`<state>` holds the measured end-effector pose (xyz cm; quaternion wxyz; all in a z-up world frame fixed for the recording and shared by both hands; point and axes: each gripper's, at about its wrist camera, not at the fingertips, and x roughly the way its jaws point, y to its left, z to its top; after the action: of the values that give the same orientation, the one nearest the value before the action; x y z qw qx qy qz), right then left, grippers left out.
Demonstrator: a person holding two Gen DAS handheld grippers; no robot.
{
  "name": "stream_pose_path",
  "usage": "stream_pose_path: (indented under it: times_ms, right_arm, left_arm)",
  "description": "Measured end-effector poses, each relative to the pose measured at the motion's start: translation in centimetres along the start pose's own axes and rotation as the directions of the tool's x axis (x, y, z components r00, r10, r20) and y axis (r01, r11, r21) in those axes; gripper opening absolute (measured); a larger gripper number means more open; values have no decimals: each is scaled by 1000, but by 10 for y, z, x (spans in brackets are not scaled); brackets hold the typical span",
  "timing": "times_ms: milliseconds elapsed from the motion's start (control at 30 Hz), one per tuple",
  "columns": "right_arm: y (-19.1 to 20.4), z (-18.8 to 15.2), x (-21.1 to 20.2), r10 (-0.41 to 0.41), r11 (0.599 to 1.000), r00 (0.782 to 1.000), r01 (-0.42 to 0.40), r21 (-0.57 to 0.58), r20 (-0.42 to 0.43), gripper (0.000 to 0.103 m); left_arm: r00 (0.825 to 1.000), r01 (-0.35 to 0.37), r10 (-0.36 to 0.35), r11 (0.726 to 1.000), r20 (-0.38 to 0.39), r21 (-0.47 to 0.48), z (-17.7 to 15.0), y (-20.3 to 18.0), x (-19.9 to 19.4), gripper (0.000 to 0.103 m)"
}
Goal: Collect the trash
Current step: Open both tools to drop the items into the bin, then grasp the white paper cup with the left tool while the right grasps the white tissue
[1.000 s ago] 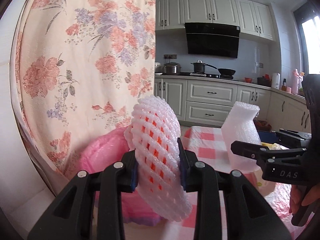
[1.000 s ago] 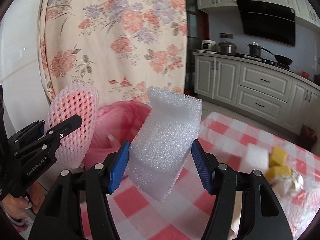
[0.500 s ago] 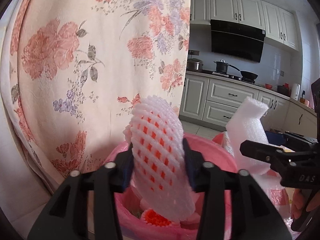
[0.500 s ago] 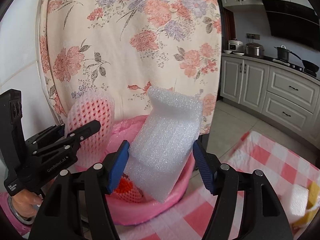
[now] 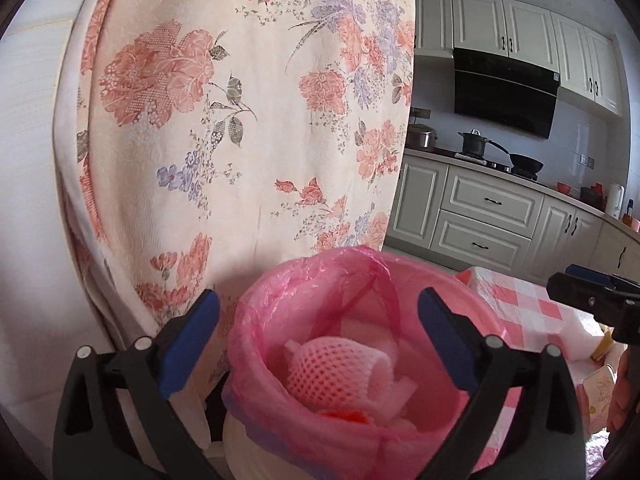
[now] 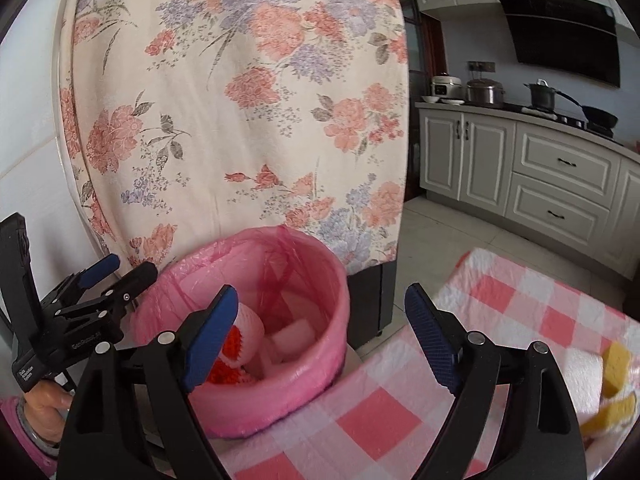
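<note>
A bin lined with a pink bag (image 5: 360, 264) stands just beyond my left gripper (image 5: 320, 320), whose jaws are opening with nothing between them. Inside the bin lie a pink foam net (image 5: 340, 372), white foam pieces (image 5: 400, 384) and something orange (image 5: 344, 416). In the right wrist view the same bin (image 6: 240, 404) sits under my right gripper (image 6: 322, 308), also opening and holding nothing. A white foam block (image 6: 294, 334) lies in the bag. The left gripper (image 6: 130, 267) shows at the bin's left rim, and the right gripper (image 5: 568, 278) at the left view's right edge.
A floral cloth (image 5: 240, 120) hangs right behind the bin. A table with a pink checked cloth (image 6: 520, 320) lies to the right, carrying yellow sponges (image 6: 616, 360) and white foam (image 6: 580, 372). Kitchen cabinets (image 6: 560, 176) stand further back. A hand (image 6: 44, 404) grips the left tool.
Both grippers moved over the pink bin and opened. The foam net left the left jaws and the white foam sheet left the right jaws; both now lie in the bag.
</note>
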<state>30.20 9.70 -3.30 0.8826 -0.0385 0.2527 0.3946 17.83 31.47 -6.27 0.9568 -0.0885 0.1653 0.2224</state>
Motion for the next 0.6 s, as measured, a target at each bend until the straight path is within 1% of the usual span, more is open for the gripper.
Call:
stream_pose_path:
  times_ms: [133,267,400,500,600]
  right_arm:
    - [-7,-17,-23,-27,1000,1000,27,15,-4,81]
    - [-17,-38,-50,-75,997,997,76,21,-8,81]
    - [-37,-60,-77,-139,989,990,139,54,-10,81]
    - [-57,-80,-98,-202,976,979,203,83,-20,81]
    - [-73,-96,-114,-246,962,969,248,115,-34,81]
  left_arm:
    - [1000,-1,1,1000,-16,27,-12,-16,-16,98]
    - [999,28,-26,997,-28,69,-24,-39,-31,98]
    - [996,85,-82,993,-40,87,-34,-68,-44,98]
    - [987,151,-144,984,-75,93,-43,-97,-49,98]
    - [977,204,-194,970,-91,129,-53,-130,-55,98]
